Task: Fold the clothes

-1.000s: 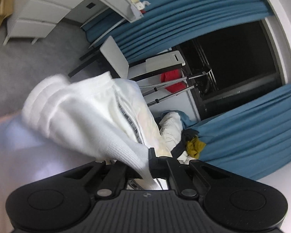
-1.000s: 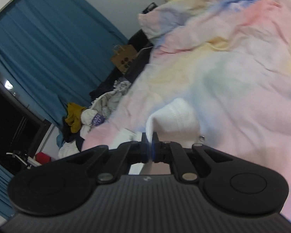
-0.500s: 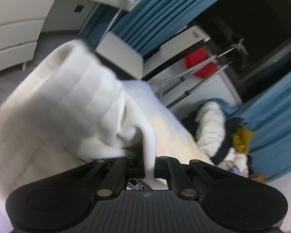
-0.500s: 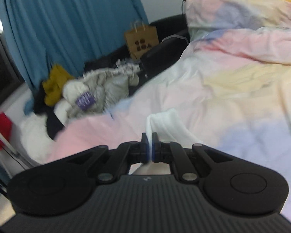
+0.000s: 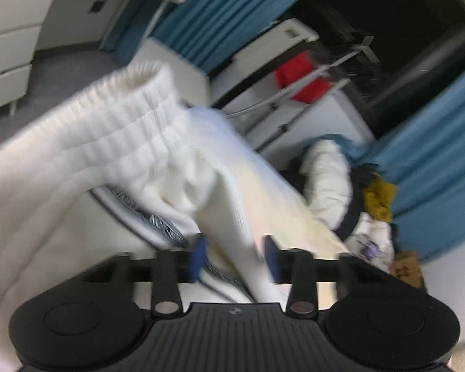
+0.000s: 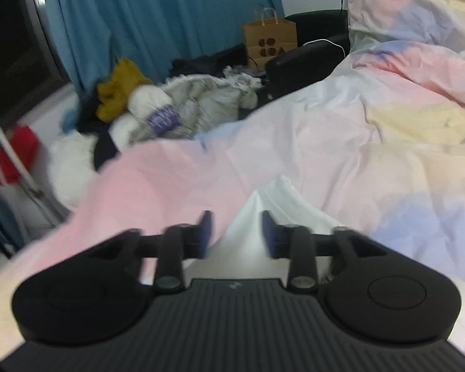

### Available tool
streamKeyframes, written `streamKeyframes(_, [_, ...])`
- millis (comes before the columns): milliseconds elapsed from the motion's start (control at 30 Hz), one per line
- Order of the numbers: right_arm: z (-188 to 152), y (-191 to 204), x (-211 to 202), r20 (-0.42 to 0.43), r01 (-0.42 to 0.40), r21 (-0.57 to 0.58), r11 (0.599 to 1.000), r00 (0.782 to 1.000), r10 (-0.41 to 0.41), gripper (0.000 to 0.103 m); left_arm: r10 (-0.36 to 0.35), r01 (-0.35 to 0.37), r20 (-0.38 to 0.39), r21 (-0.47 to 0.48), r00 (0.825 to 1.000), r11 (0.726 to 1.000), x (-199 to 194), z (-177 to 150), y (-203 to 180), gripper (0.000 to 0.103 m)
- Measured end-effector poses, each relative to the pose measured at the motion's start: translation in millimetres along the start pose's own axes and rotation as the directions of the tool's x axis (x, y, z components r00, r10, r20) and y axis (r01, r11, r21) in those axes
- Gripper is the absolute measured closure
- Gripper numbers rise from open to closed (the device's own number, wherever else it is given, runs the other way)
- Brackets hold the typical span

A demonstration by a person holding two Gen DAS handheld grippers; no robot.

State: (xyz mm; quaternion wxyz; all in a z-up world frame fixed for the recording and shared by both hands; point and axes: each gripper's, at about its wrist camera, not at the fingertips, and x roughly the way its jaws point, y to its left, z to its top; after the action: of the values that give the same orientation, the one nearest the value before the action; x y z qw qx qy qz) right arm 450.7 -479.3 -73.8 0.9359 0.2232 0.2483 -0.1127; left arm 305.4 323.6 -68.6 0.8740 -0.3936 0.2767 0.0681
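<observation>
- Garment [image 5: 114, 142]: white knit, soft, light; we judge it drapes and slumps.
- Both grippers, left [image 5: 234, 255] and right [image 6: 236, 232], have just been opening; cloth between pads, unpinched.
- We would regrip at the ribbed band [image 5: 133, 93].

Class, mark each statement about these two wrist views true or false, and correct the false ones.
1. The left tongs stand open. True; their jaws have just been opening, white fabric of the garment between them.
2. The right tongs are clamped shut. False: open, jaws just opened, with white cloth between them.
3. The curtains are red. False: blue.
4. A brown paper bag stands beyond the bed. True.
5. The duvet is plain black. False: pastel pink, yellow and blue.
</observation>
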Motion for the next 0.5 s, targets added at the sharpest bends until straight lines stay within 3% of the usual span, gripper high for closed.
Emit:
streamKeyframes(100, [-2.6, -18.9, -50.5, 0.040, -0.063, 0.078, 0.995, 0.997, 0.060, 0.041, -0.064, 0.064, 0.019, -0.010, 0.998, 0.998, -47.7, -26.2, 7.0, 0.039])
streamKeyframes(233, [-33.6, -66.8, -118.6, 0.095, -0.108, 0.277, 0.955, 0.992, 0.085, 0.038, -0.057, 0.058, 0.013, -0.119, 0.998, 0.991, -97.5, -69.7, 35.7, 0.035])
streamKeyframes(367, [-85.7, -121.3, -149.7, 0.044, -0.071, 0.515, 0.855, 0.997, 0.056, 0.035, 0.001, -0.005, -0.014, -0.269, 1.000, 0.963, -134.5, -99.7, 77.4, 0.031])
streamKeyframes(433, [-103.8, -143.2, -147.9, -0.029, -0.036, 0.606, 0.794, 0.997, 0.068, 0.035, -0.026, 0.022, -0.007, -0.331, 1.000, 0.943, -140.1, -105.4, 92.1, 0.031])
streamKeyframes(500, [-116.3, -159.8, -144.6, -0.042, -0.064, 0.670, 0.739, 0.991, 0.124, 0.036, -0.069, 0.075, 0.030, -0.377, 0.997, 0.923, -141.2, -111.8, 103.2, 0.030])
